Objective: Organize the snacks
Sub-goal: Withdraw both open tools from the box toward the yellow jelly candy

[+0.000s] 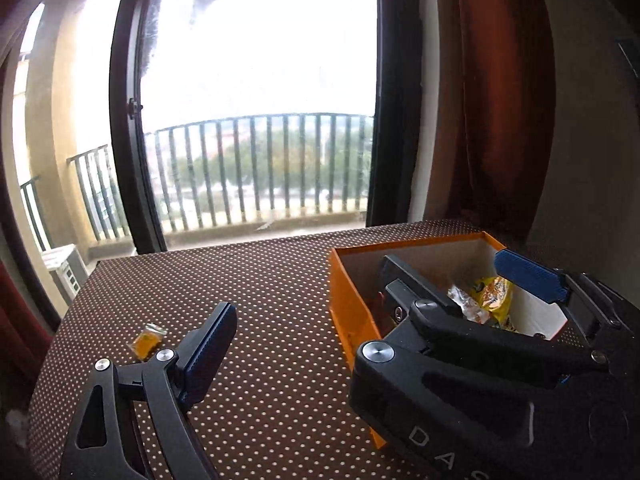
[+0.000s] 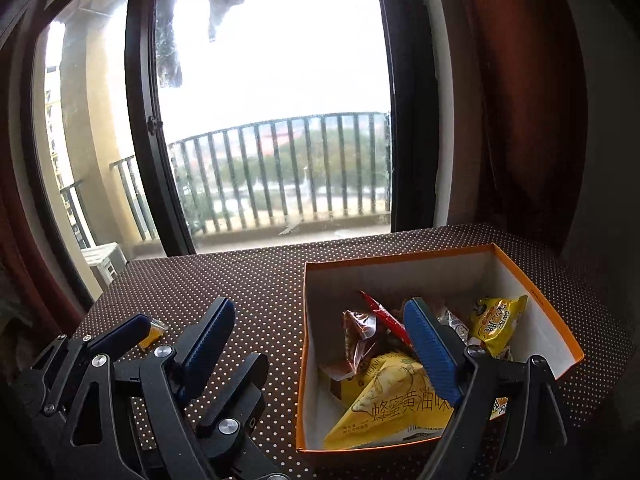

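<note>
An orange box (image 2: 536, 300) with white inner walls stands on the right of the dotted tablecloth (image 1: 260, 280). Inside lie a yellow triangular pack (image 2: 392, 400), a red packet (image 2: 384, 316), a brown packet (image 2: 360, 336), a silvery wrapper (image 2: 452, 320) and a small yellow bag (image 2: 496, 320). One small orange candy (image 1: 146, 340) lies alone on the cloth at the left. My right gripper (image 2: 320, 304) hovers open at the box's near left corner, its right finger above the snacks. My left gripper (image 1: 320, 312) is open just left of it, and its right finger is hidden behind the right gripper's body. Neither holds anything.
A tall window (image 1: 260, 100) with a dark frame and a balcony railing (image 1: 260, 168) stands behind the table's far edge. Red curtains (image 1: 500, 100) hang at the right. The table's left edge curves close to the candy. The two grippers sit very close, fingers overlapping.
</note>
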